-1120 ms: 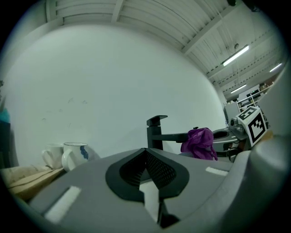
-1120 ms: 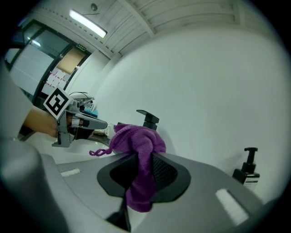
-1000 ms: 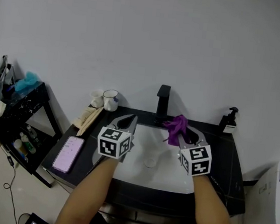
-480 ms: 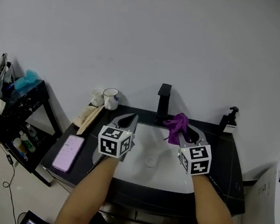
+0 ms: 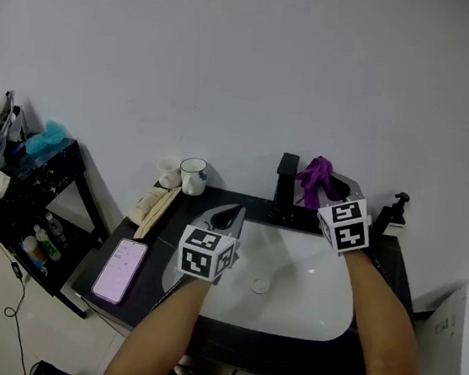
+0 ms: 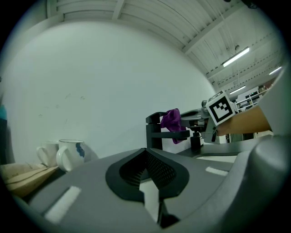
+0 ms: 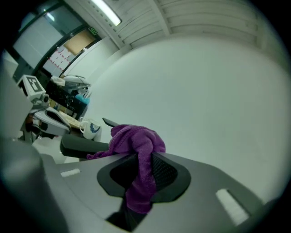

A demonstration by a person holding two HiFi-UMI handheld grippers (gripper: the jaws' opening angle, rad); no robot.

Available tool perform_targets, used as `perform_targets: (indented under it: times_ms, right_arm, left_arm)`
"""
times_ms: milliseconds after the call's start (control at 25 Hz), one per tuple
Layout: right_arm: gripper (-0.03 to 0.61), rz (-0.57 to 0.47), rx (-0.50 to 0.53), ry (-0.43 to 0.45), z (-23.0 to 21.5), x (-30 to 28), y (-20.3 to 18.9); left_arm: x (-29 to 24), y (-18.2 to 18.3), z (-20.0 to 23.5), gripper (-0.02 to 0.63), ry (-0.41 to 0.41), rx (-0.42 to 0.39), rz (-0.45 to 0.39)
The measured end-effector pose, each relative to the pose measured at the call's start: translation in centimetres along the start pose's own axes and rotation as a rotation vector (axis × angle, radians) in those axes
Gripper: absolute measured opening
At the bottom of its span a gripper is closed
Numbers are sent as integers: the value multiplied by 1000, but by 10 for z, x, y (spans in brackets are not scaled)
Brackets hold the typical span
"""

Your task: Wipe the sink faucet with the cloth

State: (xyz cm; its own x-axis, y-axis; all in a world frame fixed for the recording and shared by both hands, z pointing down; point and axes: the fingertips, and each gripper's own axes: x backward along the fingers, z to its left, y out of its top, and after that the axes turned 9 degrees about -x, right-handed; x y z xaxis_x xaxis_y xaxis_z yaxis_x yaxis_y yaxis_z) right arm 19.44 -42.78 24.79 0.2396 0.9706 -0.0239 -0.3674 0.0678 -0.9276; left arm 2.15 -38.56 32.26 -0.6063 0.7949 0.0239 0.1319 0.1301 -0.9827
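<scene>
As the right gripper (image 5: 329, 188) pinched the purple cloth (image 5: 315, 175) just beside the black faucet (image 5: 285, 180), firm contact along its spout looked wisest (left gripper (image 5: 231, 216) hung closed, empty, over the sink (image 5: 314, 302)).

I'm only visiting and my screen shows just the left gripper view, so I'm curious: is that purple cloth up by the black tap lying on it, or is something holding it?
Observer: Something is holding it. The right gripper view shows the right gripper with its jaws shut on the purple cloth, which bunches up above them.

Visitor: And the gripper my camera rides on, where is it over the sink?

Observer: The head view shows the left gripper hanging over the left edge of the white sink basin, on the far side of the drain from the cloth.
</scene>
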Motion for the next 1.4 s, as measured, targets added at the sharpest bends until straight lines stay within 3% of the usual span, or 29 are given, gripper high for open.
perform_targets:
  times_ms: [280, 560, 920, 1200, 1400]
  right_arm:
    - [81, 53, 161, 77, 15, -34, 7]
    - [80, 99, 160, 153, 30, -43, -20]
    - [80, 159, 160, 205, 46, -41, -52]
    - [80, 291, 239, 328, 78, -31, -101]
    - [78, 298, 168, 332, 81, -27, -106]
  left_arm:
    - [-25, -14, 10, 17, -13, -23, 29]
    - [-28, -14, 17, 17, -9, 35, 16]
    - [-31, -10, 13, 17, -22, 14, 16]
    - [-30, -12, 12, 17, -23, 3, 26]
    - [-28, -10, 10, 17, -21, -3, 28]
